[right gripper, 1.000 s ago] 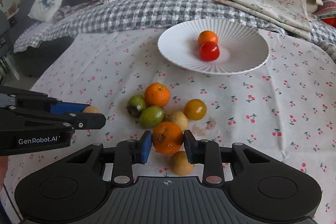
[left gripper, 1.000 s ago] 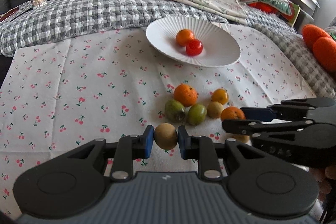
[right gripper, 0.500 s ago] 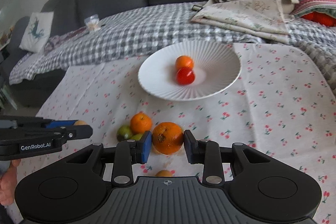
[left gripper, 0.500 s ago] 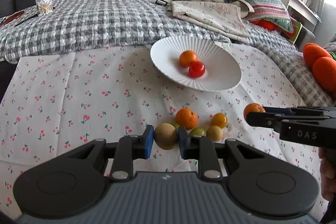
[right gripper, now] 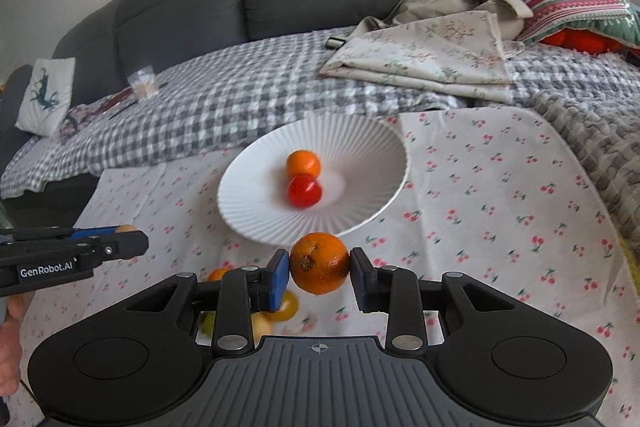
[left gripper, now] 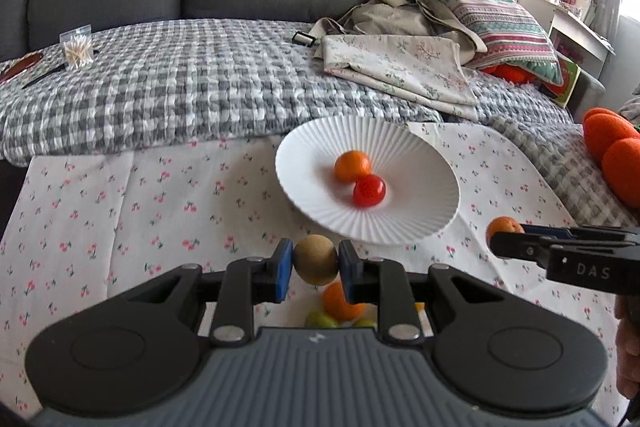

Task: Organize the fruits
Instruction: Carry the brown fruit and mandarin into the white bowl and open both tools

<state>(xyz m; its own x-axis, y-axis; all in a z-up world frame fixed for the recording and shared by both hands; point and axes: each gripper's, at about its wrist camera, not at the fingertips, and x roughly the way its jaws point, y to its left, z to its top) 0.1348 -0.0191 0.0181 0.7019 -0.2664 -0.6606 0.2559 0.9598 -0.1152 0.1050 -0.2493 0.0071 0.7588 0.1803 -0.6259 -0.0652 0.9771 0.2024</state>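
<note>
My left gripper [left gripper: 315, 263] is shut on a round tan fruit [left gripper: 315, 259], held above the cloth just short of the white ribbed plate [left gripper: 420, 223]. My right gripper [right gripper: 320, 269] is shut on an orange [right gripper: 319, 263], held near the plate's [right gripper: 248, 215] front rim. The plate holds a small orange [left gripper: 352, 166] and a red tomato [left gripper: 369, 190]. Loose fruits lie on the cloth below the grippers: an orange [left gripper: 340, 303], green ones [left gripper: 320, 319] and a yellow one [right gripper: 286, 307], partly hidden. The right gripper also shows in the left wrist view [left gripper: 508, 237], the left one in the right wrist view [right gripper: 128, 239].
The cherry-print cloth [left gripper: 140, 211] covers the table. A grey checked blanket [left gripper: 180, 83] lies behind, with folded fabric [left gripper: 400, 67], a striped pillow [left gripper: 500, 15] and a bag of cotton swabs [left gripper: 77, 47]. Orange plush items [left gripper: 616, 155] sit at the right.
Both grippers have lifted with their fruits and moved forward toward the plate. The loose fruit pile has dropped below the fingers in both views.
</note>
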